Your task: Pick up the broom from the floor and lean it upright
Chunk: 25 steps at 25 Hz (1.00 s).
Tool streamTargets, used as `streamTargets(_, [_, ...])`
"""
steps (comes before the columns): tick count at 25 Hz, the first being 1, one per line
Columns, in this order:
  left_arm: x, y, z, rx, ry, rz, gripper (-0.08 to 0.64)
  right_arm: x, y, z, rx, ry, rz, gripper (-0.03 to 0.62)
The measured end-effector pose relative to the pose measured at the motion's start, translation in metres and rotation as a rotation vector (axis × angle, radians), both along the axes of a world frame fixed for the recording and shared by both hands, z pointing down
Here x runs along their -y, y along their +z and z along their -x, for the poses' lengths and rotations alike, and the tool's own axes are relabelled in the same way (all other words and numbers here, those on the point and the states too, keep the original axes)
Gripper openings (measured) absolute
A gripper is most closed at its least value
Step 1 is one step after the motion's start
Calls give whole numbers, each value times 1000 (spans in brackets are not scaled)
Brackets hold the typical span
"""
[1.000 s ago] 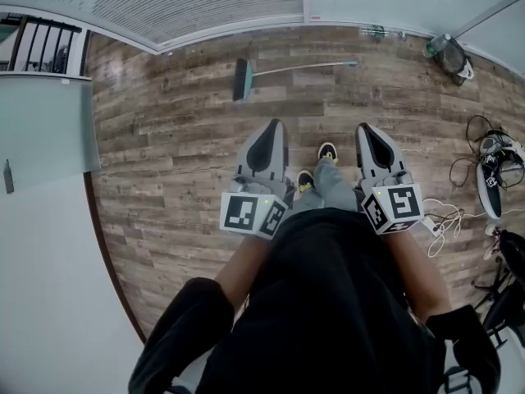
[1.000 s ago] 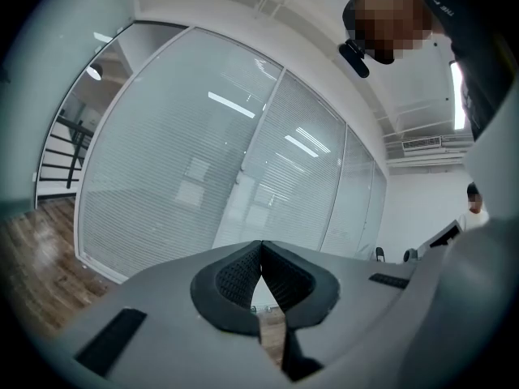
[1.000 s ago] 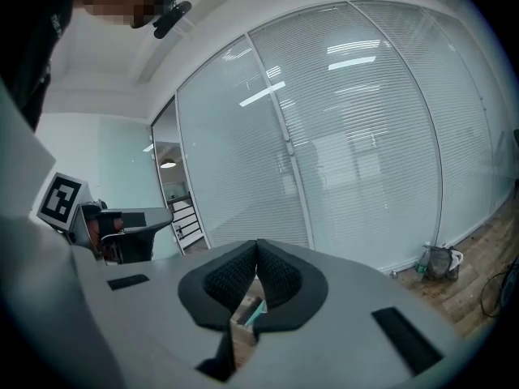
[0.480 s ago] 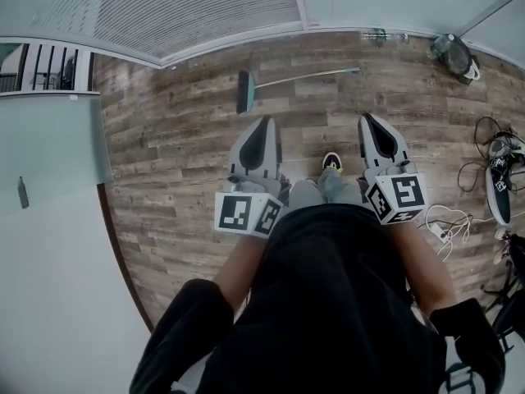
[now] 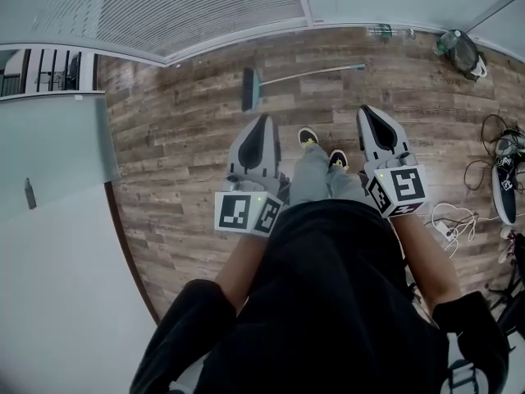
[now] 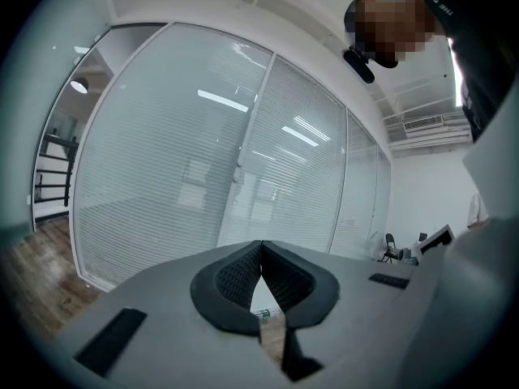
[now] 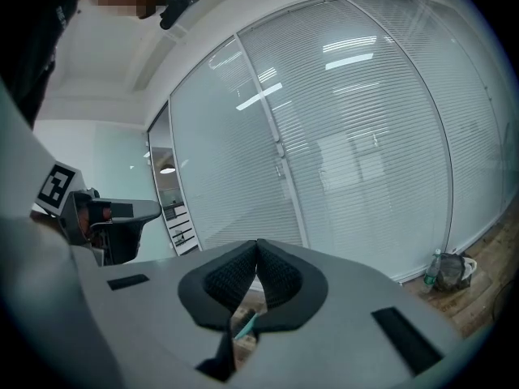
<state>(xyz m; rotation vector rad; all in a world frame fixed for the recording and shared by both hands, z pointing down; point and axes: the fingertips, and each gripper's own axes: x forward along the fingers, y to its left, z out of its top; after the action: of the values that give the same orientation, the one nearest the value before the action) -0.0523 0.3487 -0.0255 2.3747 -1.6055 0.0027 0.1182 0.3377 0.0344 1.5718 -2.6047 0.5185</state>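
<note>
The broom [image 5: 251,89] lies flat on the wooden floor ahead, its teal head to the left and its thin handle [image 5: 316,71] running right. My left gripper [image 5: 264,121] is held out at waist height, short of the broom head and above it, with its jaws shut on nothing. My right gripper [image 5: 367,112] hangs level beside it, also shut and empty, short of the handle's far end. In the left gripper view the left gripper [image 6: 261,246] faces a glass wall. Below the right gripper [image 7: 257,246] in its own view, a sliver of the teal broom head [image 7: 246,325] shows.
A glass wall with blinds [image 5: 205,6] runs behind the broom. A dark bag [image 5: 461,49] and a bottle [image 5: 379,31] stand by the wall at the right. Cables and a power strip [image 5: 447,224] and shoes [image 5: 502,183] lie at the right. The person's feet [image 5: 308,137] are between the grippers.
The person has taken a step toward the broom, carrying both shut grippers forward. The broom itself has stayed where it lies.
</note>
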Motion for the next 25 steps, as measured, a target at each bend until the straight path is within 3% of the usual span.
streamTargets(11, [59,11,45,-49,-20,12,21,48,6,48,-68,-47,30,15])
streamTargets(18, [105,9,84,-89,-42,-21,21,90,-4,88,-131,-107,-2,15])
streamTargets(25, [141,13,113,-130,-56,-37,21,122,-13,116,-132,-100,-29,15])
